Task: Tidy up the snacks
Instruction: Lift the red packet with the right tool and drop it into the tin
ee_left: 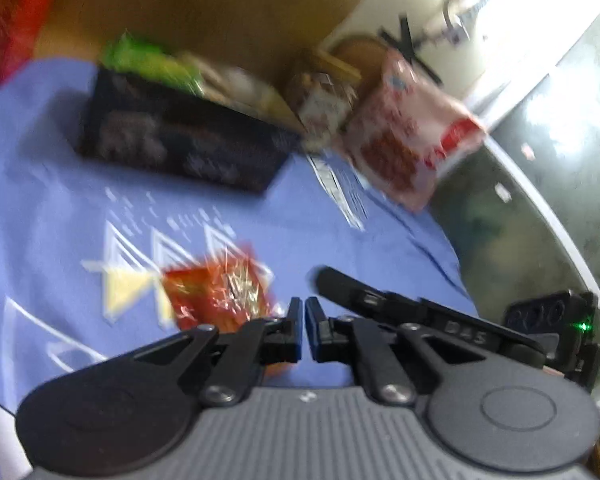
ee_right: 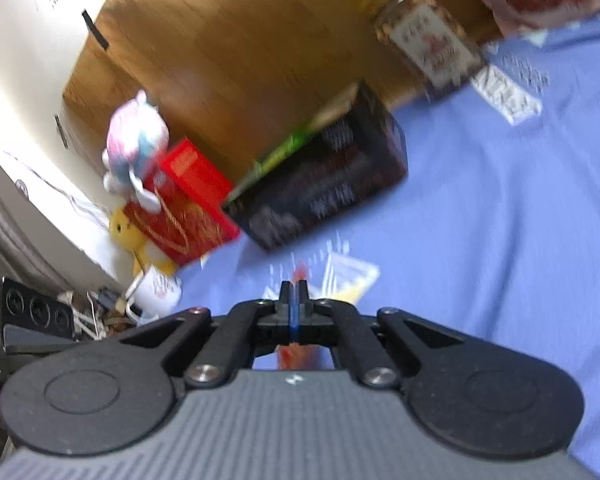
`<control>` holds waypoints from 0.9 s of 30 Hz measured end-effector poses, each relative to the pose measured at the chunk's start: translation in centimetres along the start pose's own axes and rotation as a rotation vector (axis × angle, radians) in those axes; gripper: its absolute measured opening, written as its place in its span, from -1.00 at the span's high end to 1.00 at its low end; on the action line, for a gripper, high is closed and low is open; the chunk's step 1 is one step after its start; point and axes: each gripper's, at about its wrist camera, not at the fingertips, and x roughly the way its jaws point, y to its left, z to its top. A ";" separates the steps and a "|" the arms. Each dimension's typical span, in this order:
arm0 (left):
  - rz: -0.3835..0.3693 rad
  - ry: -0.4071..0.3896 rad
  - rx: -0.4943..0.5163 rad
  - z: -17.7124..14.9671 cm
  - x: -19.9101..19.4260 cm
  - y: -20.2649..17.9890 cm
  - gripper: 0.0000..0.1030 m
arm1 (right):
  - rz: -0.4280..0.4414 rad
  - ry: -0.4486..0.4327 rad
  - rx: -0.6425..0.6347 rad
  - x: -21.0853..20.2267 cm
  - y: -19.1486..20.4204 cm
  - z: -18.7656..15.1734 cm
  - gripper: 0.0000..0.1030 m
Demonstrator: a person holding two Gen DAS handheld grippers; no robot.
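Two grippers sit low over a blue cloth (ee_left: 40, 200) with snacks on it.

In the left wrist view, the left gripper (ee_left: 304, 312) has its jaws almost together with only a thin gap, and nothing is between them. A shiny red snack packet (ee_left: 220, 292) lies on the cloth just beside the jaws, at ten o'clock from the tips. A black box (ee_left: 180, 140) with a green packet (ee_left: 148, 60) in it sits far up at eleven o'clock. A nut jar (ee_left: 320, 100) and a red-and-white snack bag (ee_left: 408, 132) are at one o'clock. The right gripper (ee_right: 295, 286) has its jaws pressed together, and something red shows under them, but blur hides whether they hold it.
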 end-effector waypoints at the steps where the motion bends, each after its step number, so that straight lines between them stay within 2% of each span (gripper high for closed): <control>1: 0.022 -0.015 0.000 0.2 -0.4 0.4 0.64 | -0.005 -0.005 0.003 -0.1 -0.3 0.2 0.95; 3: 0.054 -0.011 -0.028 0.3 -0.8 1.8 0.26 | -0.023 0.007 0.005 -0.2 -1.1 0.2 0.95; 8: 0.010 0.074 -0.124 -1.0 -0.1 4.5 0.25 | -0.034 0.113 -0.029 0.7 -2.7 -0.2 0.68; 10: -0.002 0.096 -0.162 -1.9 0.5 5.2 0.24 | -0.038 0.128 -0.050 1.4 -2.8 -0.2 0.33; 11: -0.027 0.084 -0.174 -2.2 0.6 5.5 0.24 | -0.035 0.148 -0.061 1.9 -2.7 -0.3 0.25; 13: -0.070 0.088 -0.204 -2.6 1.2 5.7 0.37 | 0.006 0.174 -0.080 2.8 -2.3 -0.7 0.27; 14: -0.079 0.094 -0.213 -2.7 1.5 5.8 0.49 | 0.006 0.180 -0.087 3.2 -1.9 -0.9 0.28; 15: -0.073 0.106 -0.215 -2.9 1.9 5.8 0.70 | 0.000 0.187 -0.099 3.4 -1.4 -1.2 0.40; 18: -0.090 0.092 -0.233 -3.0 1.8 6.1 0.70 | -0.002 0.168 -0.060 3.4 -1.4 -1.4 0.44; 22: -0.098 0.072 -0.181 -2.1 1.3 5.0 0.70 | 0.021 0.116 -0.005 2.5 -1.2 -0.9 0.52; 27: -0.117 0.009 -0.091 2.6 0.4 2.9 0.70 | 0.039 -0.007 -0.084 1.9 1.4 2.7 0.55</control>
